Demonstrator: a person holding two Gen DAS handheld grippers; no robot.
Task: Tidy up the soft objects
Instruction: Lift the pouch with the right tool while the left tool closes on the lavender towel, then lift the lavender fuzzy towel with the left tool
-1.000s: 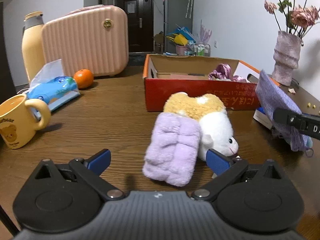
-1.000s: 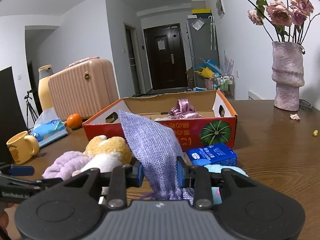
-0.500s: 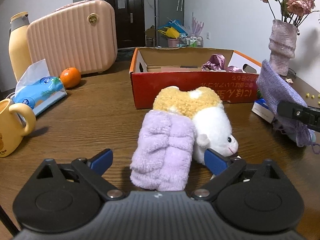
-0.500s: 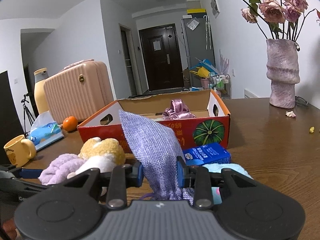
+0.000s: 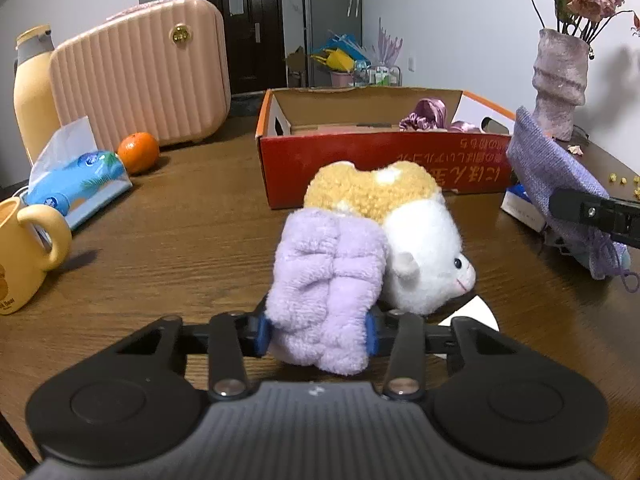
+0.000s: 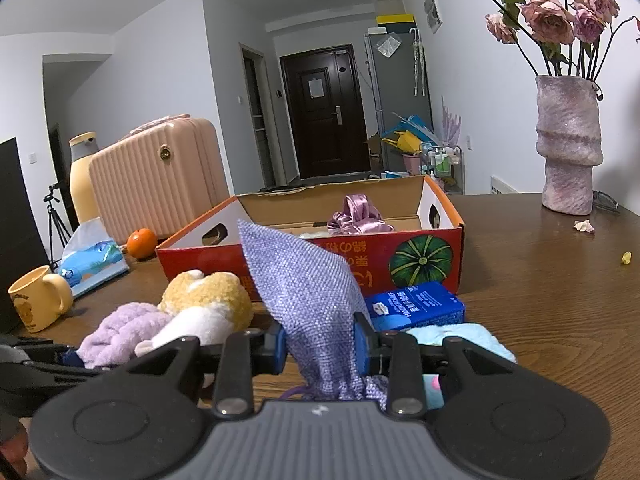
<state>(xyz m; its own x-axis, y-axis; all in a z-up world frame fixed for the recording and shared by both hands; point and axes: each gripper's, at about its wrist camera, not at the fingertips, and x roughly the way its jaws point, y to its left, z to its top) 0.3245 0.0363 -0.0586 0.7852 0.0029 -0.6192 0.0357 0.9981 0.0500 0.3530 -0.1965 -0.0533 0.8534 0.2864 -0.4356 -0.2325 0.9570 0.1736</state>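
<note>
A fluffy purple cloth (image 5: 326, 280) lies on the wooden table against a white and tan plush toy (image 5: 420, 248). My left gripper (image 5: 316, 334) has its jaws closing on the cloth's near end, and both blue pads press into it. My right gripper (image 6: 320, 346) is shut on a purple woven pouch (image 6: 304, 292) that stands up between its fingers. Behind them sits an open red cardboard box (image 5: 380, 168) with a pink satin scrunchie (image 6: 358, 216) inside. In the left wrist view the pouch (image 5: 552, 184) shows at the right.
A blue carton (image 6: 416, 304) and a light blue cloth (image 6: 460, 338) lie by the right gripper. A pink suitcase (image 5: 140, 72), an orange (image 5: 138, 152), a tissue pack (image 5: 76, 184) and a yellow mug (image 5: 24, 252) stand at the left. A flower vase (image 6: 568, 152) stands at the right.
My left gripper's jaws went from wide open to closed around the purple fluffy cloth. The right gripper kept still with the pouch in it.
</note>
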